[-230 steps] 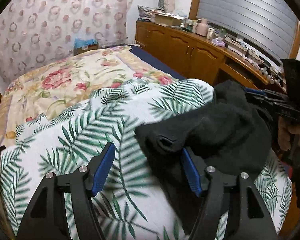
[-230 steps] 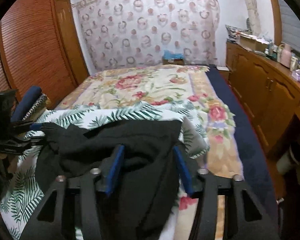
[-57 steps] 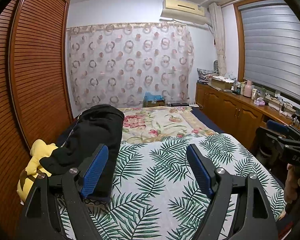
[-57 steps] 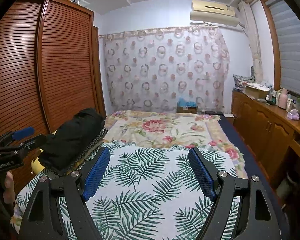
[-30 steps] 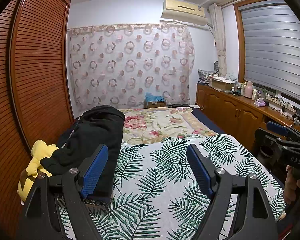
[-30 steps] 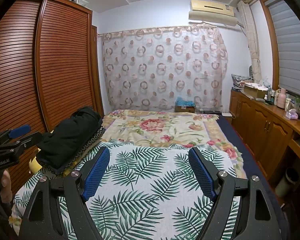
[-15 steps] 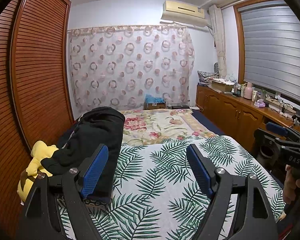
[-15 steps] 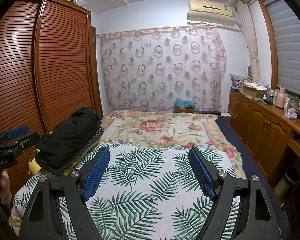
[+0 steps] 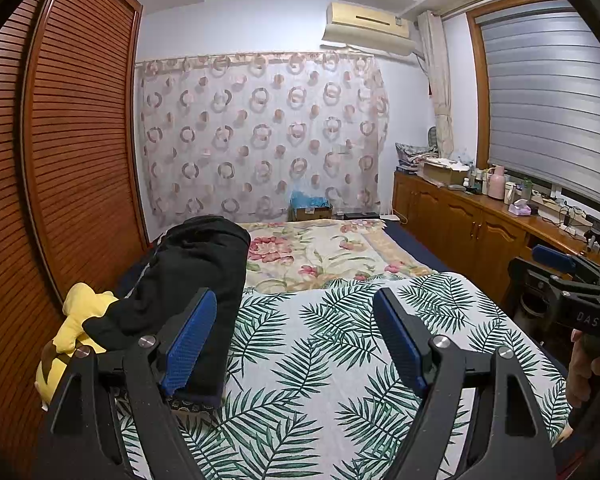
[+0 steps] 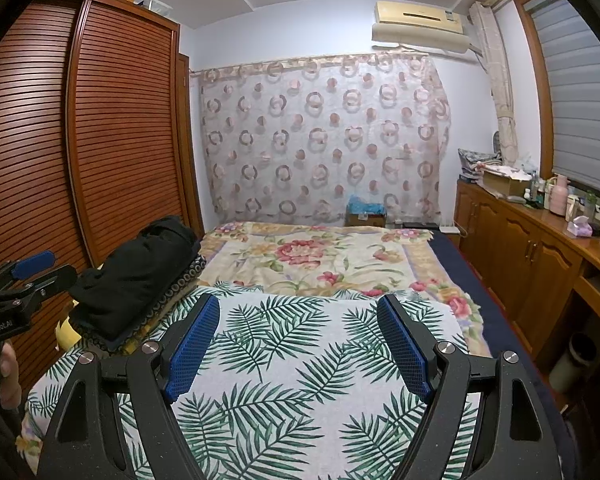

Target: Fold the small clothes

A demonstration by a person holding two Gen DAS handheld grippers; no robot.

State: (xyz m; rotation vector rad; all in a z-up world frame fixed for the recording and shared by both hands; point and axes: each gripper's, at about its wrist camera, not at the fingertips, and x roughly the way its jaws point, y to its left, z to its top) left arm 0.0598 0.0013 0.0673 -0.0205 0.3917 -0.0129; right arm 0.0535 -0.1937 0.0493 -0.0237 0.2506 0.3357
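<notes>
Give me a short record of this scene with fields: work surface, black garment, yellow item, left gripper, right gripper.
work surface: palm-leaf cloth spread over the near part of the bed
black garment: black clothes, folded, stacked at the bed's left edge beside the wardrobe
yellow item: yellow soft thing, partly under the black clothes
left gripper: open, holds nothing
right gripper: open, holds nothing

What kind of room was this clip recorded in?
A home bedroom, by the look of it. A bed fills the middle under a floral blanket and a palm-leaf sheet, a slatted wooden wardrobe lines one side, and an air conditioner hangs above a curtain.
</notes>
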